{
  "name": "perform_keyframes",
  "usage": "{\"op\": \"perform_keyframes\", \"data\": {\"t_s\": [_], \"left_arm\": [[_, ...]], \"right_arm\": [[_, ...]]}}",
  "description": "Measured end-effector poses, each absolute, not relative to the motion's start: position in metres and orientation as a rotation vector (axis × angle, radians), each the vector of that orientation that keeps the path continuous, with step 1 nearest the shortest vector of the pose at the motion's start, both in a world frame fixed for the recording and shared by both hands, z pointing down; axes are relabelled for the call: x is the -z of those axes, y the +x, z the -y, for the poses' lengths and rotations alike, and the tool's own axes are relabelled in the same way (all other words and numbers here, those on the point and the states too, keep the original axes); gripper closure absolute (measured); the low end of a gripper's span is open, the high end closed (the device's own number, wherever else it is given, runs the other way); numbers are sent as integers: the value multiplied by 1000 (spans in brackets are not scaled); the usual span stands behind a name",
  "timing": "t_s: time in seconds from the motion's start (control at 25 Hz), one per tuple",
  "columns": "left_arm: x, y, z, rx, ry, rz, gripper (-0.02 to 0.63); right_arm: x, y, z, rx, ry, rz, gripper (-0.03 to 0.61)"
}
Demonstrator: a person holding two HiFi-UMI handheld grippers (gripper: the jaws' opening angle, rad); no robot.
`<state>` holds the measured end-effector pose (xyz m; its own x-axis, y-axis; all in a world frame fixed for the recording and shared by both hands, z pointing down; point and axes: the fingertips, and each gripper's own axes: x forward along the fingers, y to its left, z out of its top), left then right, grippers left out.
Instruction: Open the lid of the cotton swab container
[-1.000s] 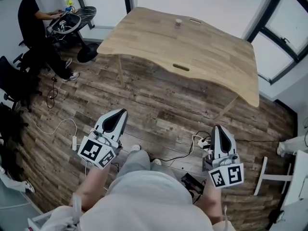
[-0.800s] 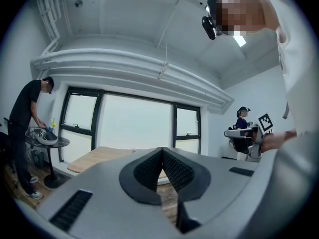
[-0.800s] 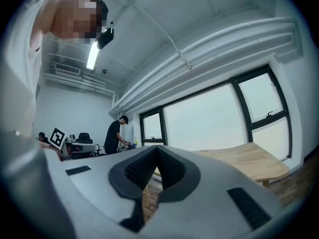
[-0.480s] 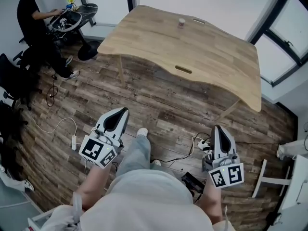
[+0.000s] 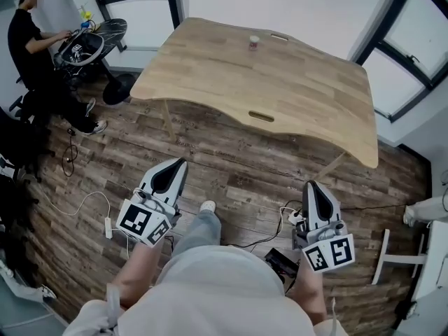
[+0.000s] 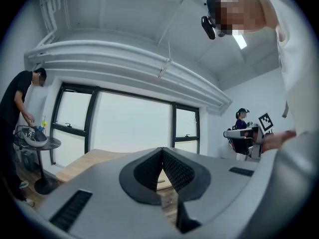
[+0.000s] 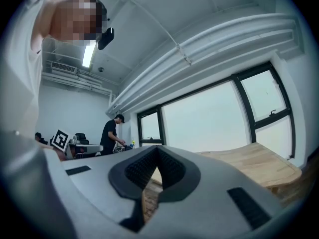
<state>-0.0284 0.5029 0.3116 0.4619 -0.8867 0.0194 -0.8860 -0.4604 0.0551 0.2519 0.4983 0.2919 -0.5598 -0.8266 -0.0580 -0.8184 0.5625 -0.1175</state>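
The cotton swab container (image 5: 253, 43) stood upright on the tabletop (image 5: 308, 96), close to its far edge and roughly midway along it. It was too small in the head view for its lid to be made out clearly. Just to its right along that far edge was a narrow slot (image 5: 280, 37), and a second slot (image 5: 261, 116) was cut near the near edge. The rest of the wood was bare.

You were standing well back from the tabletop, out on the plank floor (image 5: 231, 159). Your left hand-held gripper (image 5: 175, 168) pointed towards the tabletop with its jaws pressed fully together and nothing between them, as its own view (image 6: 162, 156) showed. Your right hand-held gripper (image 5: 313, 191) pointed the same way, its jaws likewise closed on nothing (image 7: 157, 152). Both were well apart from the container.

Your shoe (image 5: 207, 206) showed on the floor between the two grippers. Cables and a power strip (image 5: 108, 227) lay on the planks at your left. Beyond the tabletop's left end, a person in dark clothes (image 5: 24, 37) stood at a small round table (image 5: 105, 30).
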Motion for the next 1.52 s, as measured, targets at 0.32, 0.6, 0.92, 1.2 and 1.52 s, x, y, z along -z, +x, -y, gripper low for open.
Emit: {"op": "perform_keyframes", "data": {"t_s": [0.32, 0.6, 0.92, 1.2, 1.52], "left_arm": [[-303, -43, -438, 22, 2678, 1539, 601], [-308, -62, -385, 10, 2683, 1485, 601], [-313, -96, -320, -8, 2710, 1444, 601], [-313, -122, -267, -14, 2745, 1392, 601], [-308, -136, -230, 12, 2775, 1359, 601]], "right_arm": [[-284, 227, -445, 113, -1442, -2675, 563], [-288, 207, -401, 138, -1485, -2670, 563], [-293, 170, -342, 141, -1516, -2650, 563], [-293, 135, -299, 140, -1531, -2627, 563], [-291, 127, -276, 112, -1590, -2607, 563]]}}
